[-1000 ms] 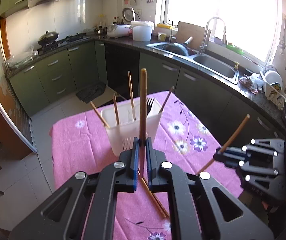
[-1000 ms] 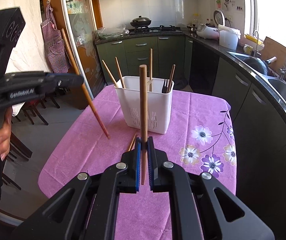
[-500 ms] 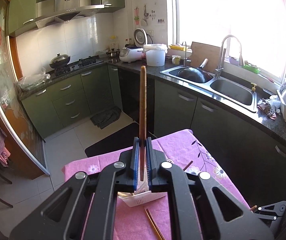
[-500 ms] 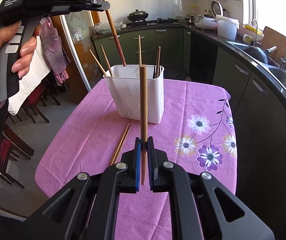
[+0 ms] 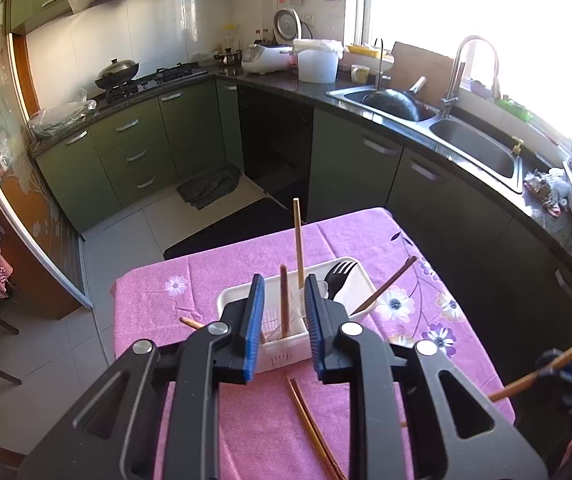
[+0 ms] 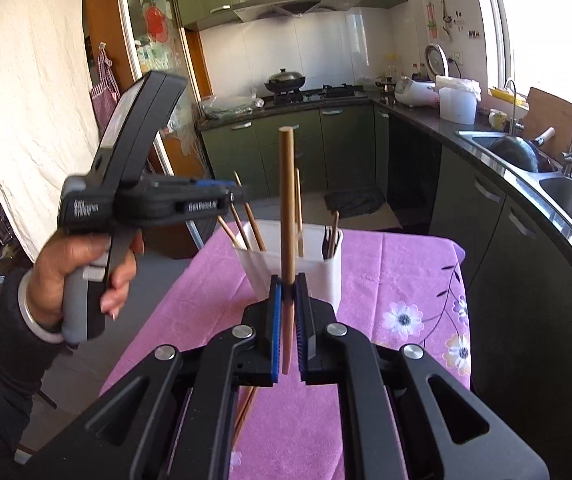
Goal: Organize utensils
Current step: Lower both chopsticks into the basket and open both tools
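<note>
right tool [image 6: 288,294] clamped on upright chopstick [image 6: 287,200] (tip down), left tool [image 5: 284,312] just opening, empty, above holder [image 5: 286,354]

white utensil holder [image 5: 286,344] crowded with upright chopsticks [image 5: 298,240] mid-desk, loose chopsticks [image 5: 314,428] on near pink desk [image 5: 426,264], open cloth far right, left gripper [image 6: 241,196] above holder's left

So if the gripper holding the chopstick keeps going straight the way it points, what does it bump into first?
Probably the white utensil holder: it stands right ahead of the right gripper, though depth is hard to judge.
</note>
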Demonstrator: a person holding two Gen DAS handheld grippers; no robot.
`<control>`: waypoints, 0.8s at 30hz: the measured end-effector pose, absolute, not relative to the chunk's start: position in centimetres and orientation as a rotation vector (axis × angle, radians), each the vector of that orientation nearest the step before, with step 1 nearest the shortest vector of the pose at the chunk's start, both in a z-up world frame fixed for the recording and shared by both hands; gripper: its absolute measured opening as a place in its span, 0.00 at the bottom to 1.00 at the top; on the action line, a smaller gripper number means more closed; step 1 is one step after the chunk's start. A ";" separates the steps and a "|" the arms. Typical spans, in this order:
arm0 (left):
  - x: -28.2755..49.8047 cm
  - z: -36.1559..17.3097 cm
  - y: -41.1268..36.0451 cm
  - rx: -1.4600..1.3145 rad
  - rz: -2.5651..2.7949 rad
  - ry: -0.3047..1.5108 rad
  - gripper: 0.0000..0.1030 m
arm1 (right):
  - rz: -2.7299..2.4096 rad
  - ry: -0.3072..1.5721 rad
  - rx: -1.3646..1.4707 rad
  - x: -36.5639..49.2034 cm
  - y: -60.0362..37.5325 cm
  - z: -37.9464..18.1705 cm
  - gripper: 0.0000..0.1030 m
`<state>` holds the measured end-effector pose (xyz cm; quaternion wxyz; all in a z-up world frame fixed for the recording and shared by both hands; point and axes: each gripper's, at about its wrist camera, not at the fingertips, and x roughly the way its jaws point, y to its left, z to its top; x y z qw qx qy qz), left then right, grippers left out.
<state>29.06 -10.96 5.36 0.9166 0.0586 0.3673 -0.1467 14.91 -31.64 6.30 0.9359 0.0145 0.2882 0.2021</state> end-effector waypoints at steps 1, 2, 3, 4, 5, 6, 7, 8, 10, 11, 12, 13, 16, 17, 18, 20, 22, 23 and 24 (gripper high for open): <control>28.3 5.9 -10.8 0.114 -0.306 0.736 0.26 | 0.415 0.562 0.042 15.3 -31.4 7.4 0.07; 27.3 6.4 -10.5 0.110 -0.309 0.716 0.29 | 0.415 0.535 0.052 15.8 -31.2 8.4 0.07; 26.5 6.9 -10.2 0.107 -0.311 0.699 0.33 | 0.413 0.509 0.059 16.4 -30.8 9.4 0.07; 25.5 7.4 -9.9 0.108 -0.315 0.686 0.33 | 0.408 0.489 0.071 17.2 -30.6 10.2 0.07; 24.6 7.7 -9.5 0.111 -0.318 0.676 0.33 | 0.408 0.476 0.081 18.1 -30.4 10.9 0.07; 23.6 7.8 -9.2 0.118 -0.323 0.669 0.33 | 0.407 0.465 0.087 19.1 -30.1 11.5 0.07; 22.7 7.9 -9.1 0.129 -0.327 0.666 0.33 | 0.391 0.453 0.090 20.1 -29.9 11.9 0.07; 21.9 7.8 -9.0 0.142 -0.329 0.666 0.33 | 0.370 0.445 0.087 21.1 -29.6 12.2 0.07; 20.5 7.3 -8.4 0.159 -0.333 0.681 0.33 | 0.329 0.446 0.069 23.0 -29.0 12.1 0.07; 20.0 6.9 -8.4 0.168 -0.338 0.695 0.33 | 0.313 0.464 0.060 24.0 -28.7 11.7 0.07; 19.5 6.5 -8.1 0.175 -0.342 0.707 0.33 | 0.304 0.487 0.056 25.1 -28.4 11.1 0.07; 19.1 6.0 -7.9 0.180 -0.343 0.718 0.33 | 0.292 0.504 0.052 25.8 -28.1 10.4 0.07; 18.7 4.3 -7.1 0.178 -0.347 0.769 0.33 | 0.266 0.547 0.036 27.6 -27.7 8.5 0.07; 18.8 3.6 -6.9 0.177 -0.350 0.790 0.33 | 0.259 0.567 0.031 28.1 -27.5 7.9 0.07; 18.9 2.9 -6.8 0.174 -0.352 0.813 0.33 | 0.253 0.587 0.025 28.6 -27.4 7.2 0.07; 19.2 1.7 -6.7 0.174 -0.350 0.844 0.33 | 0.252 0.611 0.012 29.1 -27.2 6.2 0.07; 19.5 0.6 -6.7 0.174 -0.343 0.867 0.33 | 0.257 0.621 0.016 29.2 -27.3 5.9 0.08; 19.7 0.2 -6.7 0.170 -0.344 0.881 0.33 | 0.267 0.618 0.019 29.0 -27.4 6.0 0.09; 19.9 -0.3 -6.8 0.167 -0.347 0.896 0.33 | 0.276 0.607 0.023 28.3 -27.6 6.2 0.09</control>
